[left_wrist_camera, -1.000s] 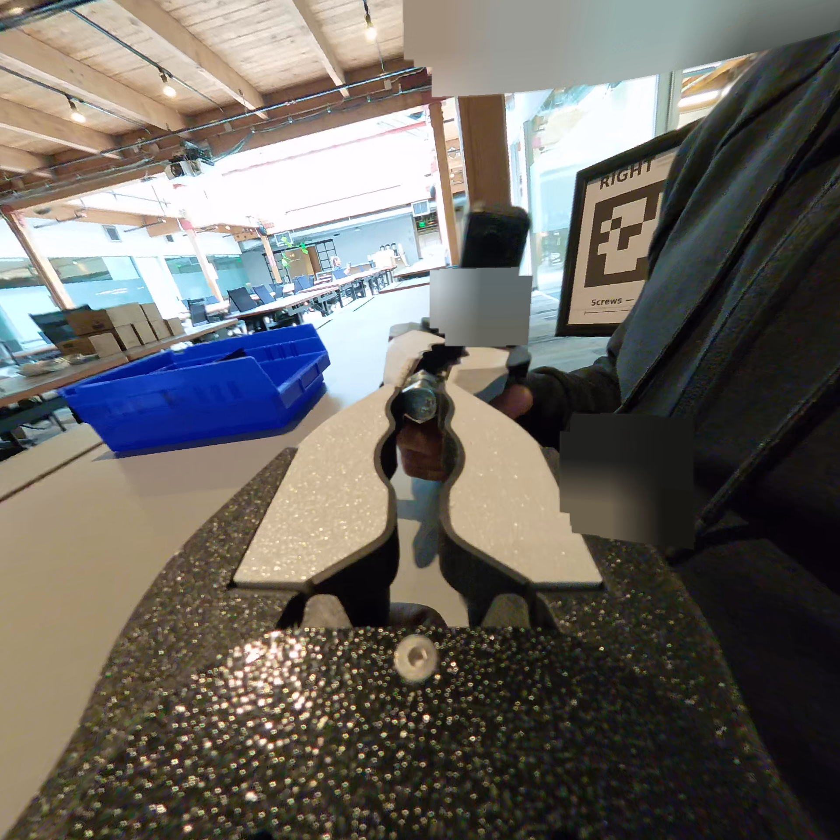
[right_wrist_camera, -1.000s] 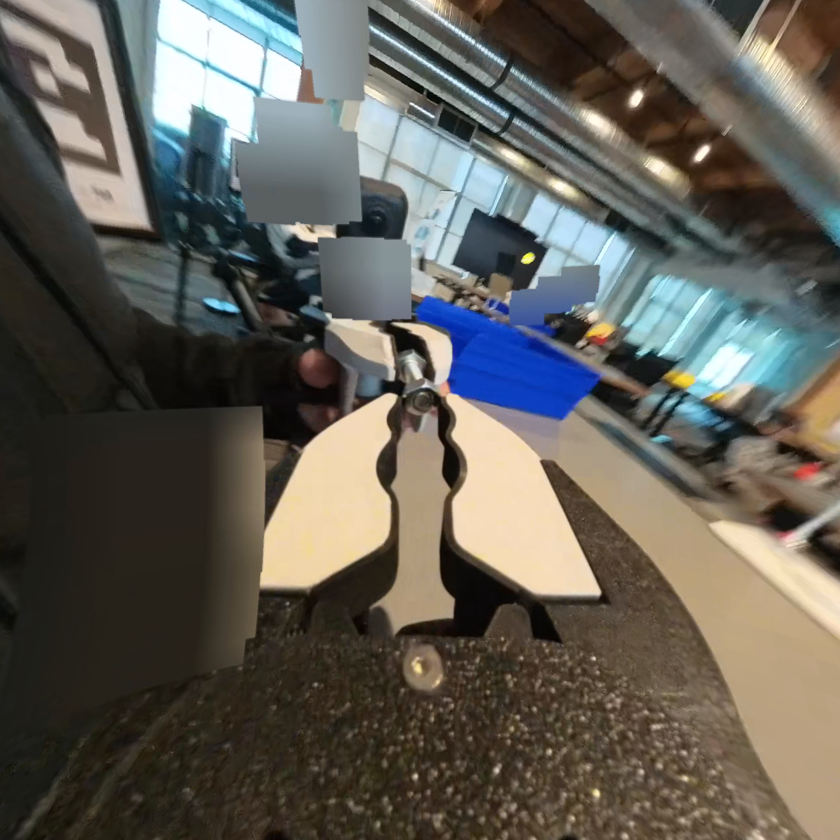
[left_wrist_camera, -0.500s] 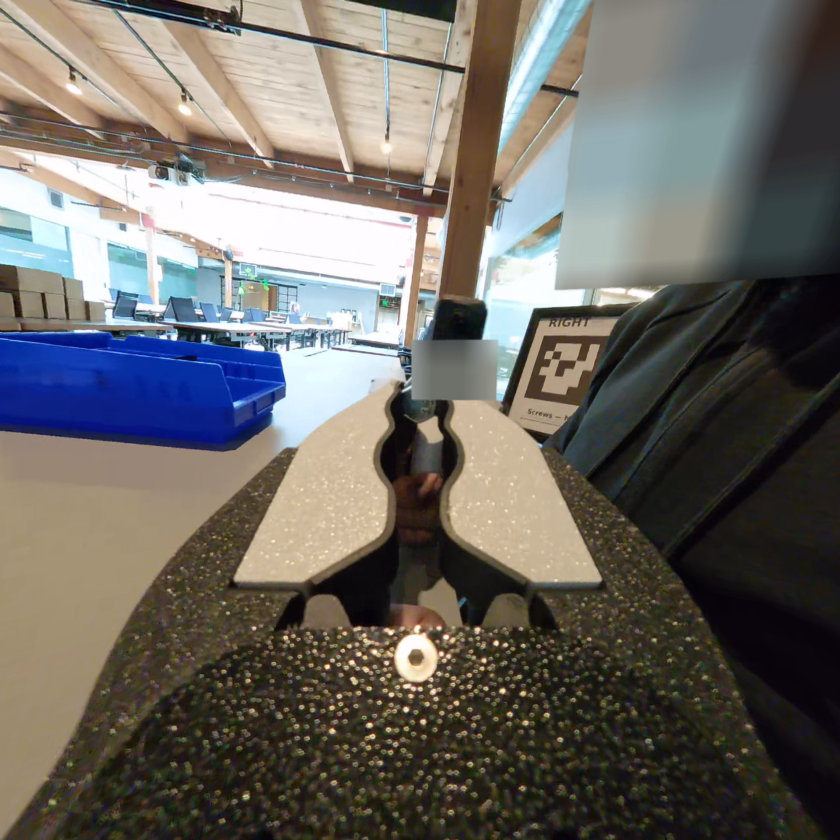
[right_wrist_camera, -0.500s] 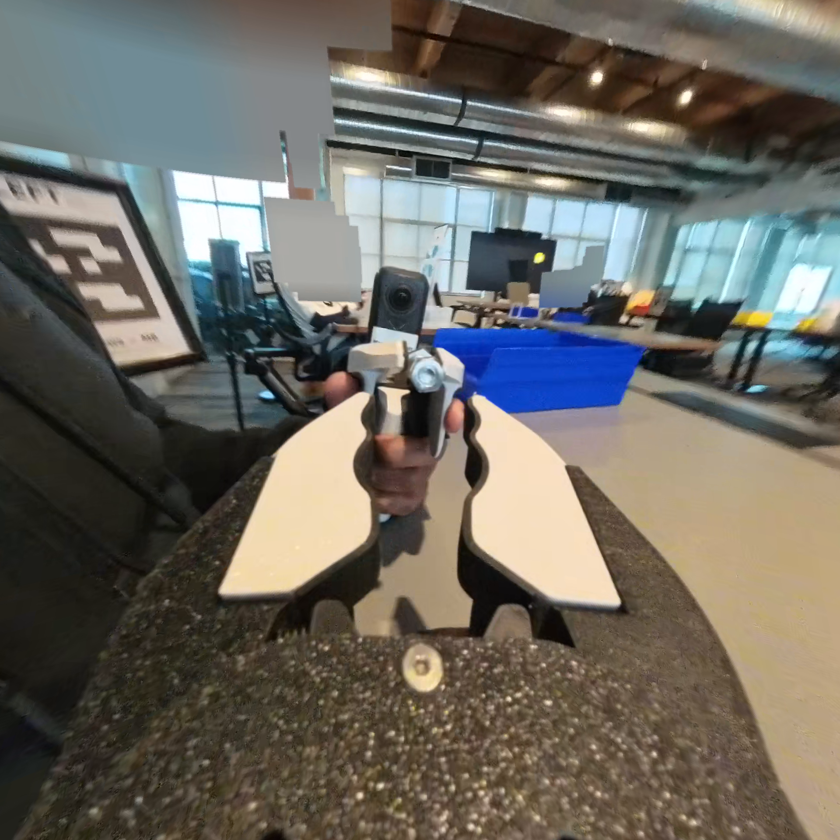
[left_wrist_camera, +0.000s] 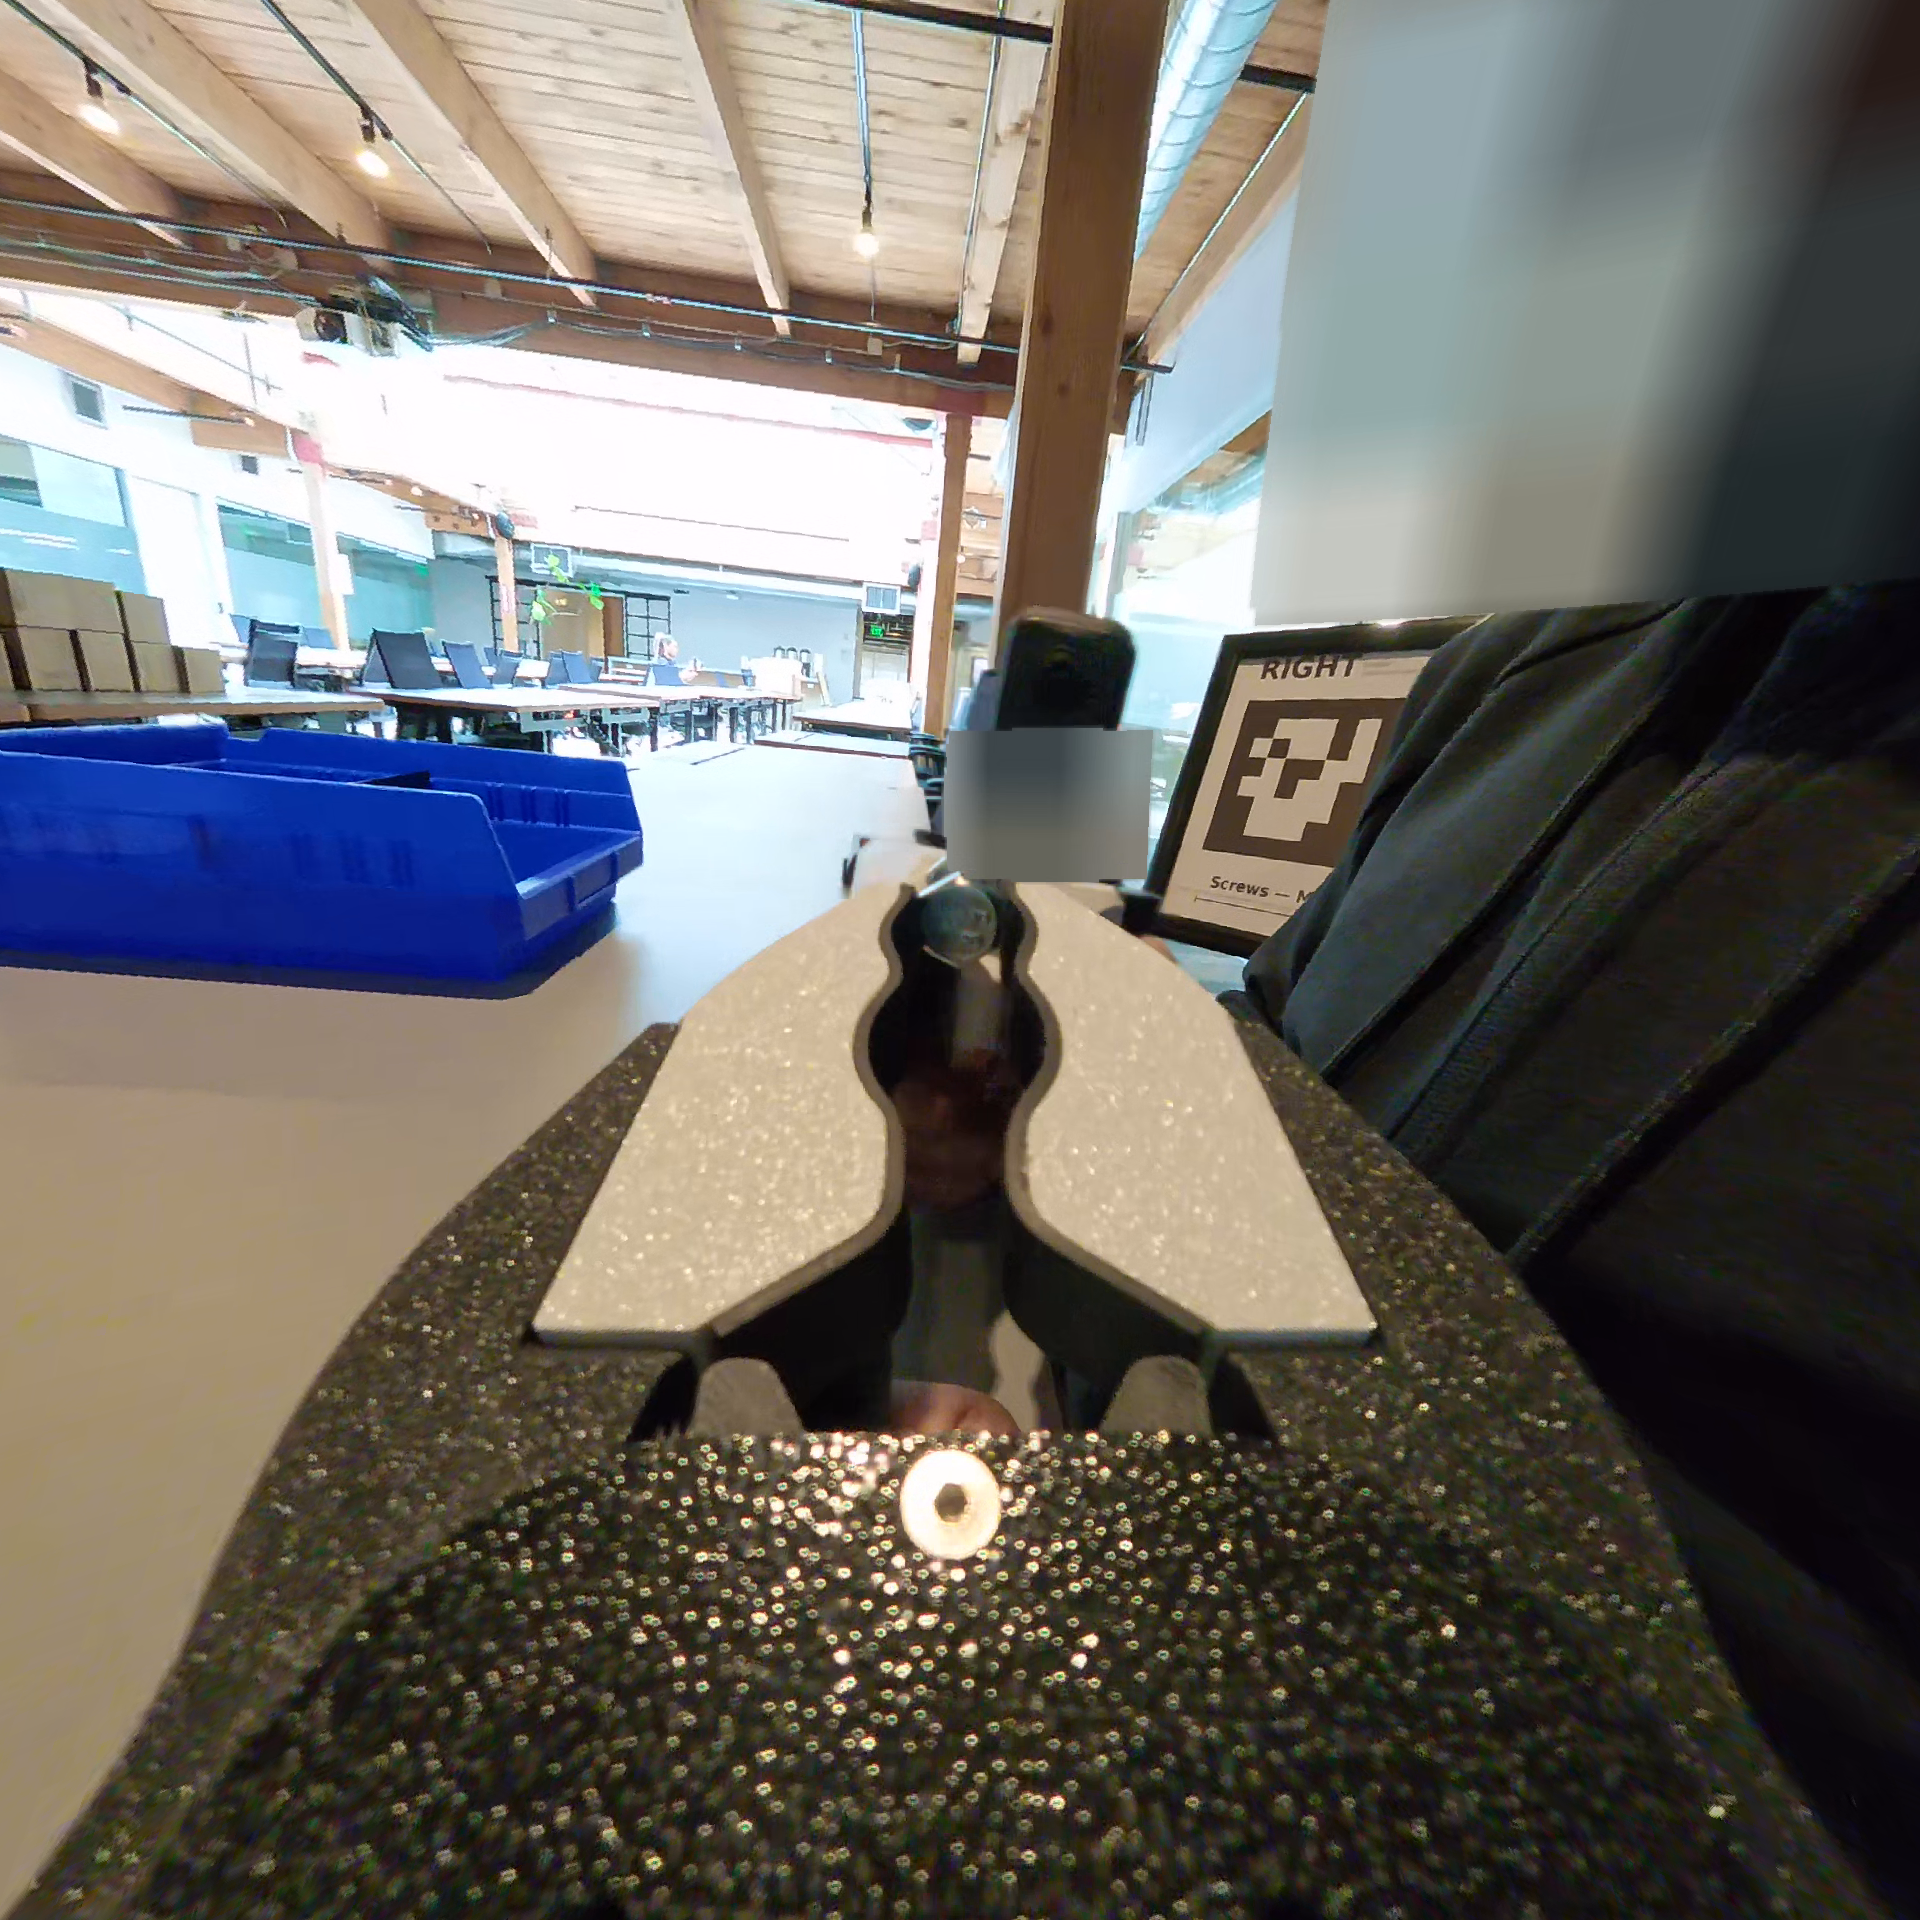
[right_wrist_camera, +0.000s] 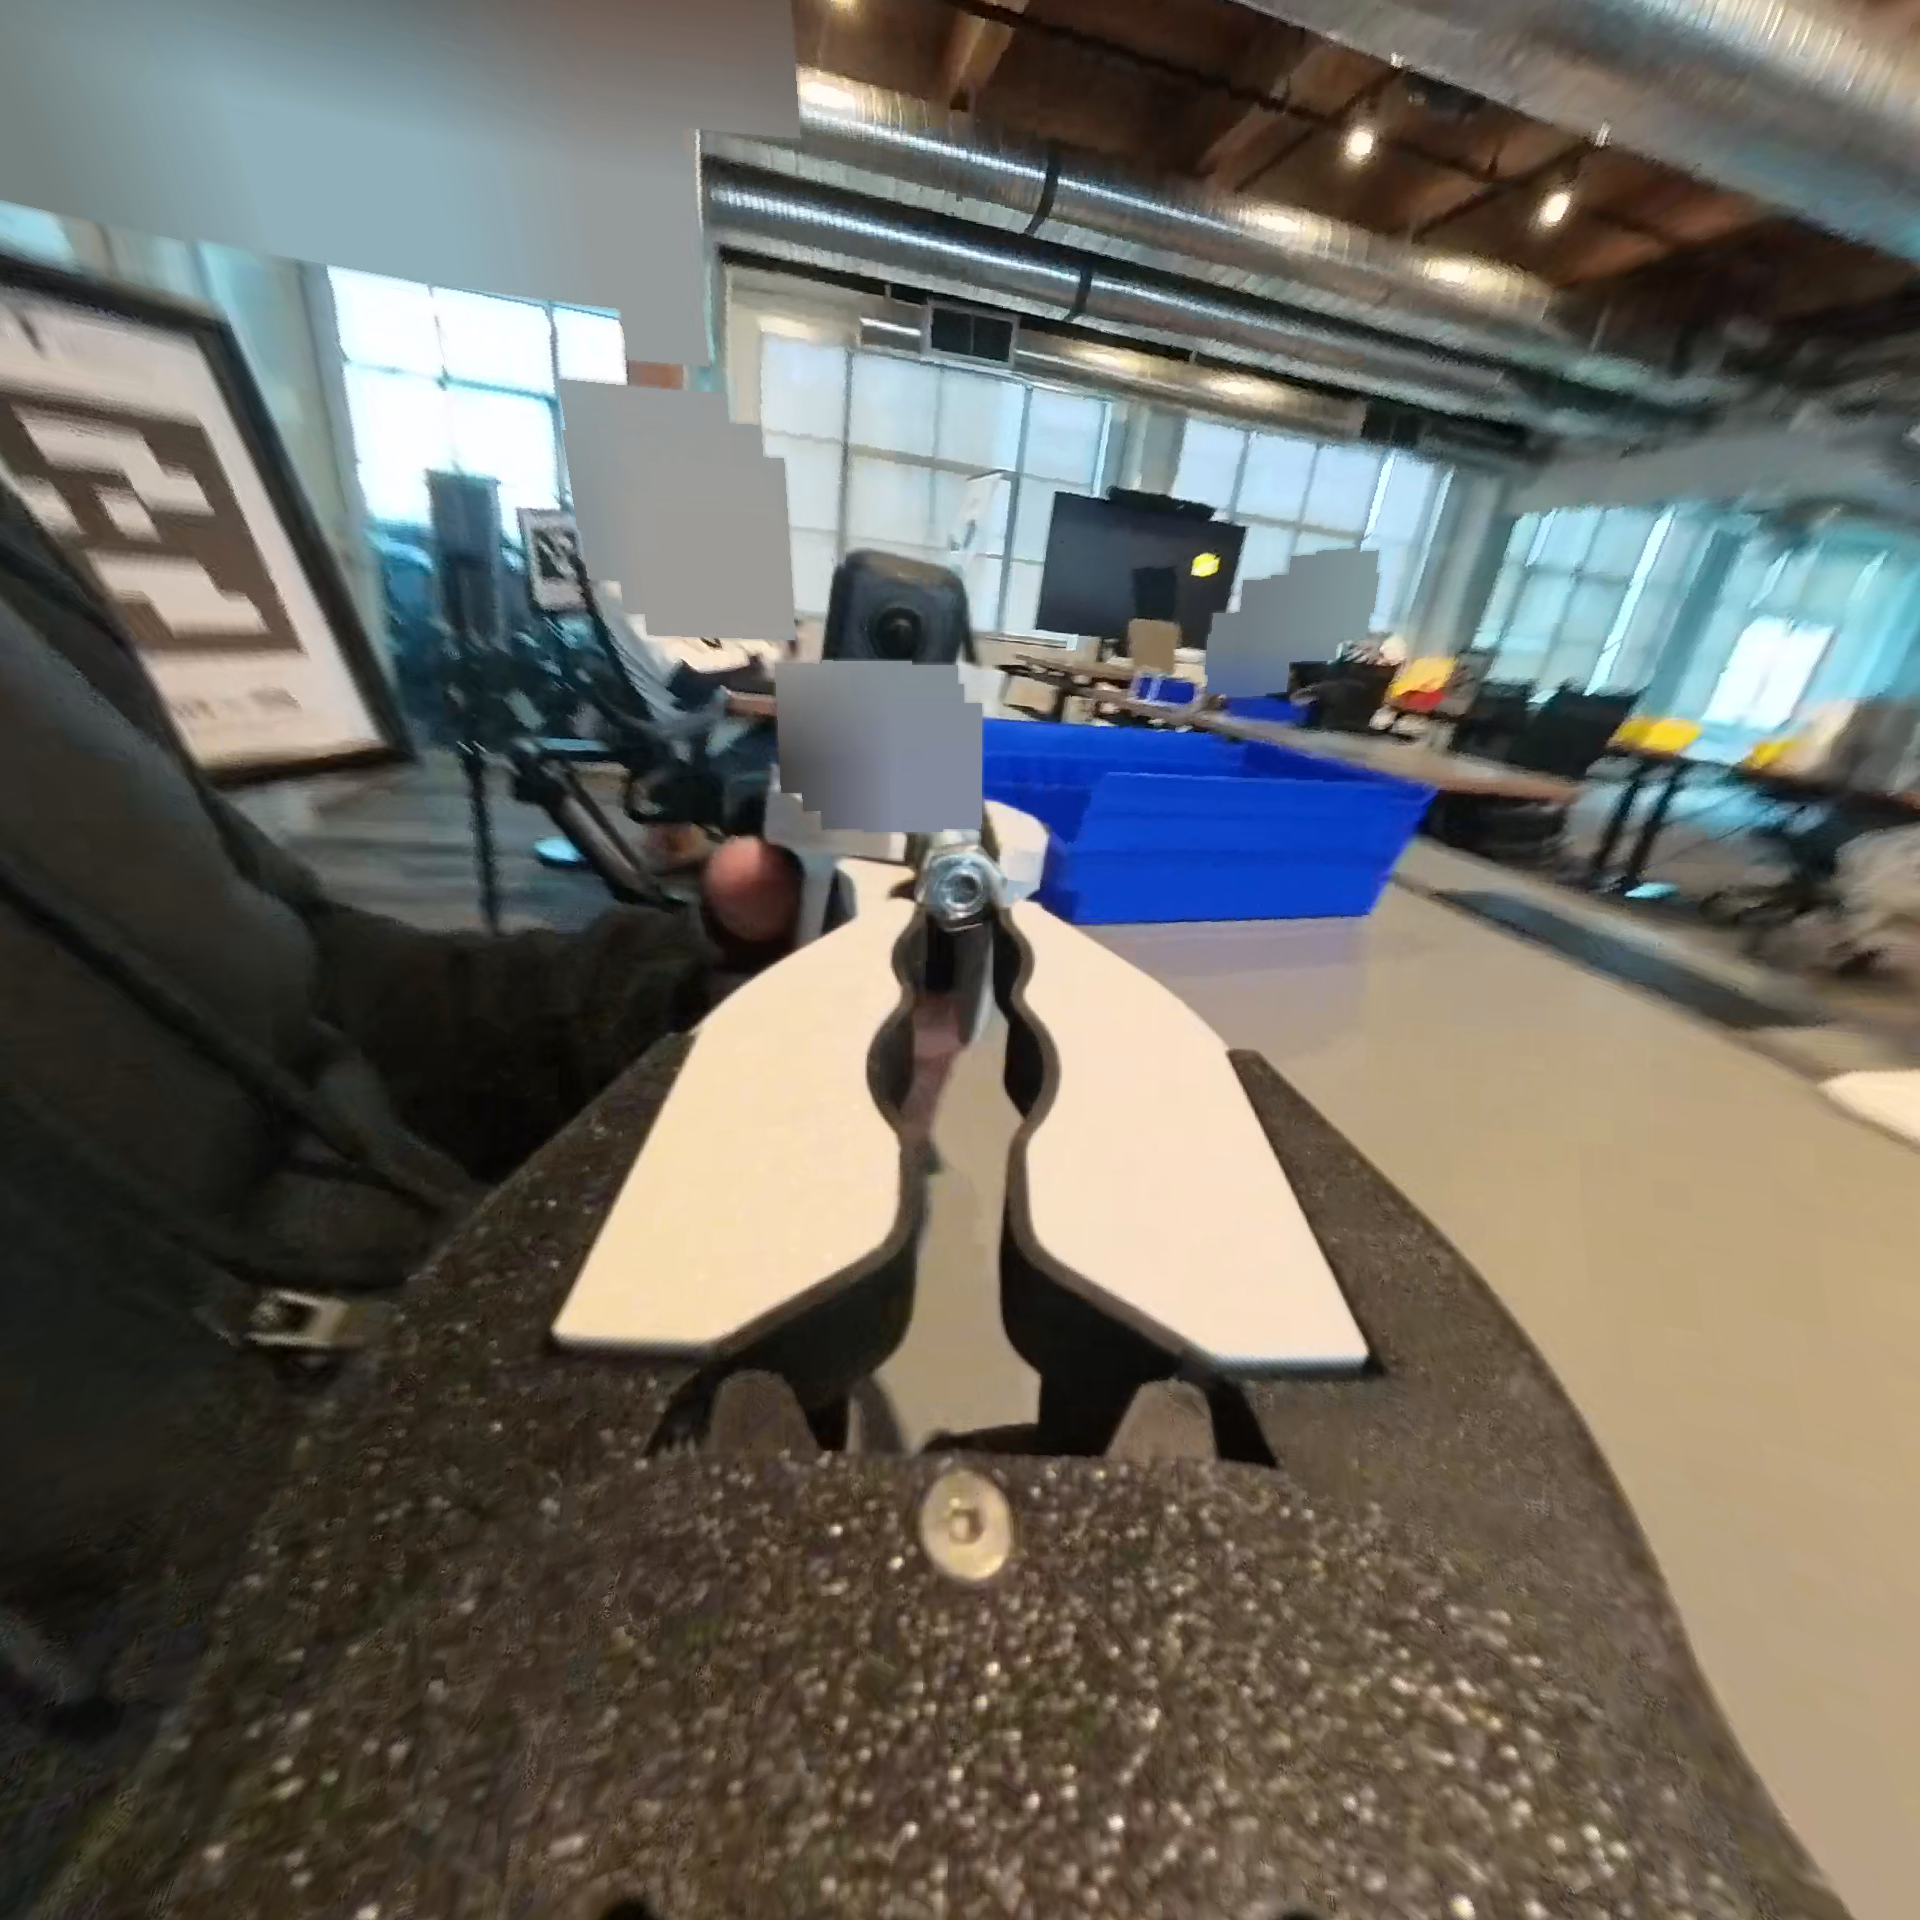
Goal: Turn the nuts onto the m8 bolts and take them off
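Hand-held gripper, left (left_wrist_camera: 961, 914): fingers drawn close, pinching a bolt (left_wrist_camera: 958, 925) by its rounded head at the very tips. Hand-held gripper, right (right_wrist_camera: 961, 902): fingers likewise closed in, their tips pinching a hex nut (right_wrist_camera: 957, 889), whose bore faces the right wrist camera. Both tools are held raised above the worktop (left_wrist_camera: 260, 1101), pointing at each other, each tool's camera showing above the fingertips in the other's view. Whether the nut is already engaged on the thread cannot be told; the shank is hidden between the two sets of tips.

A person's dark jacket sleeve (left_wrist_camera: 1621, 935) sits just beside the tools. A framed marker card (left_wrist_camera: 1299, 790) stands near the worktop edge on the person's side. A blue bin (left_wrist_camera: 312, 842) rests well apart, toward the far edge.

Judgement on risk: both grips sit at the extreme tips, so little surface holds either part. Any angular misalignment between the two tools would likely cross-thread or jam the nut. A twist against a jammed thread could roll the bolt head out of the left tips, dropping the part onto the worktop.
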`<state>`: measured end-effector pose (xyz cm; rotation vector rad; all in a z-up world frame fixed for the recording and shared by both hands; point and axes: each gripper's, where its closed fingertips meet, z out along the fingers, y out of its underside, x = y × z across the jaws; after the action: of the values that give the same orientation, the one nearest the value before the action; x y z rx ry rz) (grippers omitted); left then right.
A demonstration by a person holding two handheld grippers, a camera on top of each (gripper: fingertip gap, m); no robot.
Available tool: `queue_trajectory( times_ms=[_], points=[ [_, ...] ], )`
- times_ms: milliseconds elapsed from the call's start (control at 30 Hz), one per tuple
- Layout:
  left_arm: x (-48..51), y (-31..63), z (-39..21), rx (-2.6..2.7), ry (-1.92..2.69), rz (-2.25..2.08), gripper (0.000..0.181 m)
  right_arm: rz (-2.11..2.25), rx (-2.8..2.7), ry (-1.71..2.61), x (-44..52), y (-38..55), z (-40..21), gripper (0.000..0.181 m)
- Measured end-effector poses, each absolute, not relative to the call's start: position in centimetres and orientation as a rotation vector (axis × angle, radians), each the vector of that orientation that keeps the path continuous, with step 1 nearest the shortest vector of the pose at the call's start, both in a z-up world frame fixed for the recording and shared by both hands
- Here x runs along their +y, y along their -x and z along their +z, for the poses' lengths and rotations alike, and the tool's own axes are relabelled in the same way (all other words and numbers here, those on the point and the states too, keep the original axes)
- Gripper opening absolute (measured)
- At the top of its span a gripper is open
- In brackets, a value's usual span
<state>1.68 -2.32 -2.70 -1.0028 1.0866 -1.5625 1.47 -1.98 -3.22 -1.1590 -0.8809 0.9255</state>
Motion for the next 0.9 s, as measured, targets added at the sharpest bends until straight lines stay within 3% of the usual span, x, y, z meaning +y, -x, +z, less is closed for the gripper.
queue_trajectory(
  times_ms=[267, 433, 633, 900],
  points=[
    [-3.2, -2.0, -3.2, 1.14, 1.062, -1.654, 0.014, 0.208, -1.124, 0.815, -2.5, -2.1, -3.7, 0.014],
    [-2.0, -1.4, -2.3, 1.047, 0.972, -1.539, 0.014, 0.655, -1.058, 1.061, -2.4, -1.9, -4.3, 0.038],
    [-2.7, -2.6, -3.6, 1.195, 0.917, -1.226, 0.014, 1.11, -0.887, 1.237, -2.1, -2.3, -3.6, 0.036],
    [-2.8, -2.7, -3.8, 1.207, 0.909, -1.198, 0.014, 1.157, -0.904, 1.293, -2.2, -2.2, -4.3, 0.029]
  ],
)
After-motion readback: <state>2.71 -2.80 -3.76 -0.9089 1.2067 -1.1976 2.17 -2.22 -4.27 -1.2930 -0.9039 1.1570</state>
